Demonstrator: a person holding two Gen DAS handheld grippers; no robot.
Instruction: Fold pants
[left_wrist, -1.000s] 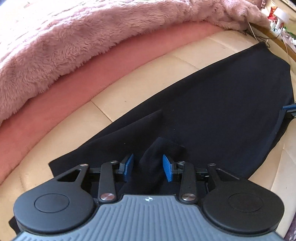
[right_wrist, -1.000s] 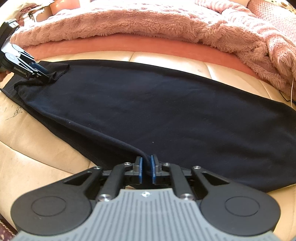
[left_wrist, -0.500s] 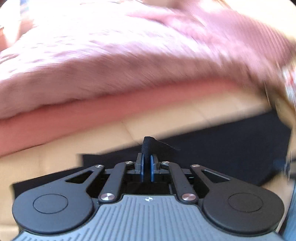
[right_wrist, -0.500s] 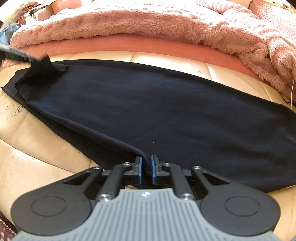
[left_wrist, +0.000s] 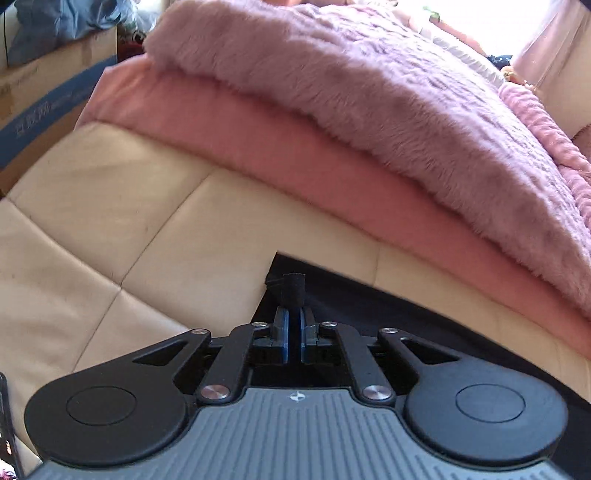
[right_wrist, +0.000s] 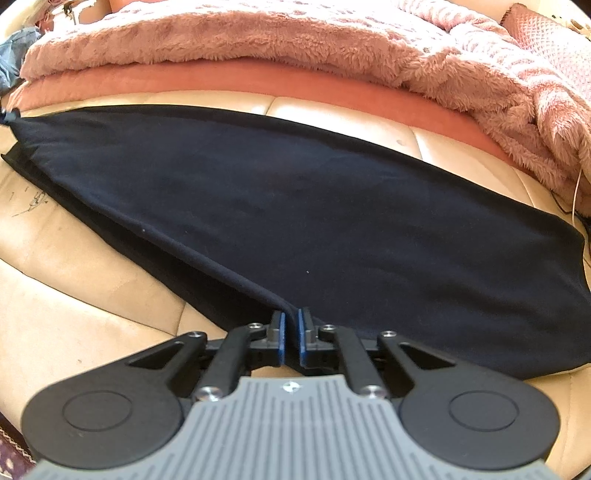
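The black pants (right_wrist: 314, 218) lie spread flat and long across a cream leather couch (right_wrist: 85, 295). My right gripper (right_wrist: 290, 325) is shut on the pants' near edge, and the cloth rises in a ridge to its blue pads. My left gripper (left_wrist: 293, 325) is shut on a far-left corner of the pants (left_wrist: 424, 321); a small tuft of black cloth (left_wrist: 293, 286) sticks up between its pads. That pinched corner shows at the far left of the right wrist view (right_wrist: 9, 116), pulled taut.
A fluffy pink blanket (left_wrist: 369, 96) over a smooth pink sheet (left_wrist: 295, 155) lies along the back of the couch, also in the right wrist view (right_wrist: 295, 37). A cardboard box (left_wrist: 40, 99) stands beyond the couch's left end. A thin cord (right_wrist: 576, 192) lies at the right.
My left gripper closed on the pants' corner, then swung left and pulled the corner outward, so the cloth lies flatter. My right gripper stayed shut on the near edge.
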